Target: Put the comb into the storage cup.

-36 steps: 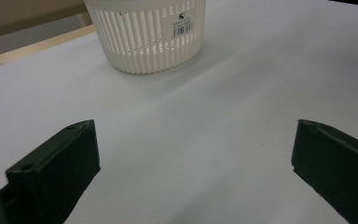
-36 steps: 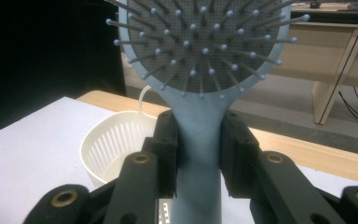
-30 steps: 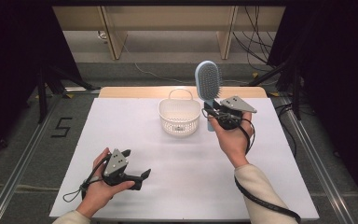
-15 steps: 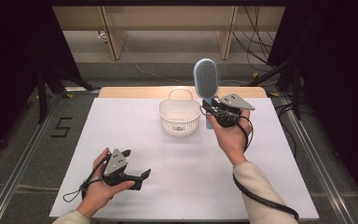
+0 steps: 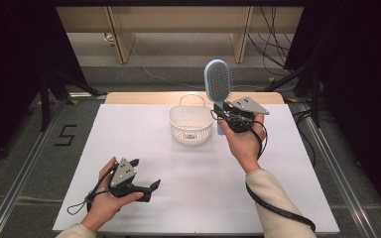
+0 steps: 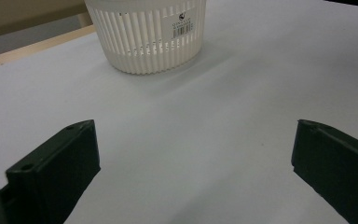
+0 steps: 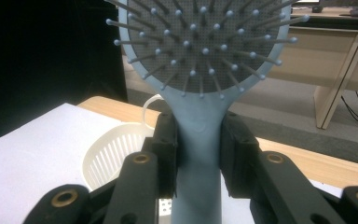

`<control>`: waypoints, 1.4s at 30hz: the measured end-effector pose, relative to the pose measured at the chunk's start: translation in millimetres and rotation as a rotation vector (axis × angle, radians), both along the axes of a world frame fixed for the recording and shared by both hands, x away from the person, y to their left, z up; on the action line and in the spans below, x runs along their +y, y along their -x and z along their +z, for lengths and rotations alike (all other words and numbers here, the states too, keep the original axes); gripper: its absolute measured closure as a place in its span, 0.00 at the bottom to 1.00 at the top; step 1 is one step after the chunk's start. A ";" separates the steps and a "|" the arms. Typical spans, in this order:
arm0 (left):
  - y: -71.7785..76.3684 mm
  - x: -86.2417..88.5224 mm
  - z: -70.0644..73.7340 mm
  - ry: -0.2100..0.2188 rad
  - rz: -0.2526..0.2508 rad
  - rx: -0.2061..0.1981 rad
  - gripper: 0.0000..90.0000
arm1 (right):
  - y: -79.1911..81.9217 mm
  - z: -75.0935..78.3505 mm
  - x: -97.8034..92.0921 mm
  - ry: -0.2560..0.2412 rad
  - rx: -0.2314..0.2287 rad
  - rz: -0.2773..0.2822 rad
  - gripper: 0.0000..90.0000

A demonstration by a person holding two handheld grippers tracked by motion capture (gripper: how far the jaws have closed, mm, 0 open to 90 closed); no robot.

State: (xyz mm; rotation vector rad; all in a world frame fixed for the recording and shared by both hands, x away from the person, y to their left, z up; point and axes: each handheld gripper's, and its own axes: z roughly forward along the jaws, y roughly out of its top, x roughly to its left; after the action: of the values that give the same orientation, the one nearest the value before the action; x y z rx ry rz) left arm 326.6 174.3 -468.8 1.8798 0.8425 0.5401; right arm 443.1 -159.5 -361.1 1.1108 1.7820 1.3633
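hairbrush [image 5: 218,82] stands upright above the table, handle clamped between my right gripper [image 5: 231,119] jaws just right of the white basket [image 5: 191,130], head up, i judge so it can be lowered handle-first into that basket. my left gripper [image 5: 140,177] rests low at the near left with jaws spread wide on nothing, out of the way. the right gripper view shows the bristles [image 7: 200,51] and the squeeze on the handle; the left gripper view shows the basket's barcode label [image 6: 183,27].
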 end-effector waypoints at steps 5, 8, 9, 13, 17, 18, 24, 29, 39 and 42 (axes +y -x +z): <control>0.0 0.1 -0.1 0.001 0.001 0.002 0.00 | -2.2 0.5 1.5 -0.003 -0.002 -0.002 0.78; 0.0 0.2 0.0 0.000 0.001 0.001 0.00 | -3.3 1.2 2.1 -0.004 -0.004 -0.001 0.78; 0.1 0.1 0.0 0.001 0.000 0.000 0.00 | -3.7 1.3 2.4 -0.004 -0.004 -0.003 0.78; 0.1 0.1 0.1 0.001 0.000 0.000 0.00 | -5.0 2.3 3.3 -0.004 -0.005 -0.005 0.78; 0.1 -0.1 -0.1 0.001 0.000 -0.001 0.00 | -6.7 3.1 4.0 -0.004 -0.007 -0.004 0.78; 0.0 -0.1 0.0 0.000 -0.001 -0.001 0.00 | -7.0 3.2 4.2 -0.005 -0.006 -0.005 0.78; 0.2 0.0 0.3 0.000 -0.001 -0.001 0.00 | -9.8 4.0 5.9 -0.009 -0.008 -0.007 0.78; 0.3 0.2 0.3 0.001 -0.001 0.000 0.00 | -12.4 5.2 9.0 -0.010 -0.009 -0.007 0.78; 0.3 0.2 0.3 0.002 -0.002 0.000 0.00 | -17.3 5.7 14.2 -0.010 -0.009 -0.005 0.78; 0.4 0.2 0.5 -0.001 -0.001 -0.001 0.00 | -18.7 4.8 14.8 -0.008 -0.008 -0.006 0.78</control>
State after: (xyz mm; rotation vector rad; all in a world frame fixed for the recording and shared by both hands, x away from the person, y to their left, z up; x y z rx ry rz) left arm 326.3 174.5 -468.3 1.8804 0.8402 0.5412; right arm 461.8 -144.7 -356.3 1.1131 1.7674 1.3710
